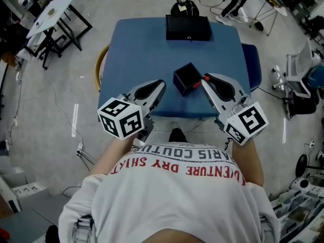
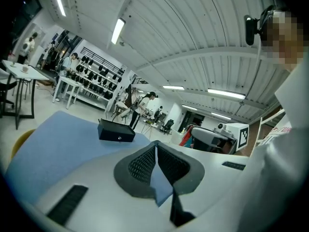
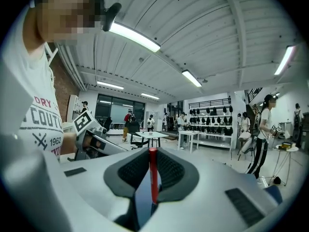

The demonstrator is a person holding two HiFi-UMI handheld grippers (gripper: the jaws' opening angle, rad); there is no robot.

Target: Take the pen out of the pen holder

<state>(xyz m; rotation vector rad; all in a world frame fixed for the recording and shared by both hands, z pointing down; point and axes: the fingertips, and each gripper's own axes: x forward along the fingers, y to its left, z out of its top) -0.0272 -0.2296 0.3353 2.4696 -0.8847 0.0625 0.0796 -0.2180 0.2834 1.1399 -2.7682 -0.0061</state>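
Observation:
A black square pen holder (image 1: 186, 78) stands on the blue table (image 1: 142, 49), near its front edge. My right gripper (image 1: 205, 80) hangs just right of the holder, shut on a thin red pen (image 3: 152, 175). The pen stands upright between the dark pads, and its red tip (image 1: 206, 77) shows at the jaw ends. My left gripper (image 1: 161, 84) is just left of the holder, and its pads (image 2: 145, 164) meet at the tips with nothing between them. The holder is in neither gripper view.
A flat black box (image 1: 188, 28) lies at the table's far edge and also shows as the black box (image 2: 116, 131) in the left gripper view. Around the table stand a white side table (image 1: 53, 9), chairs (image 1: 298, 80) and floor cables. People stand far back in the room.

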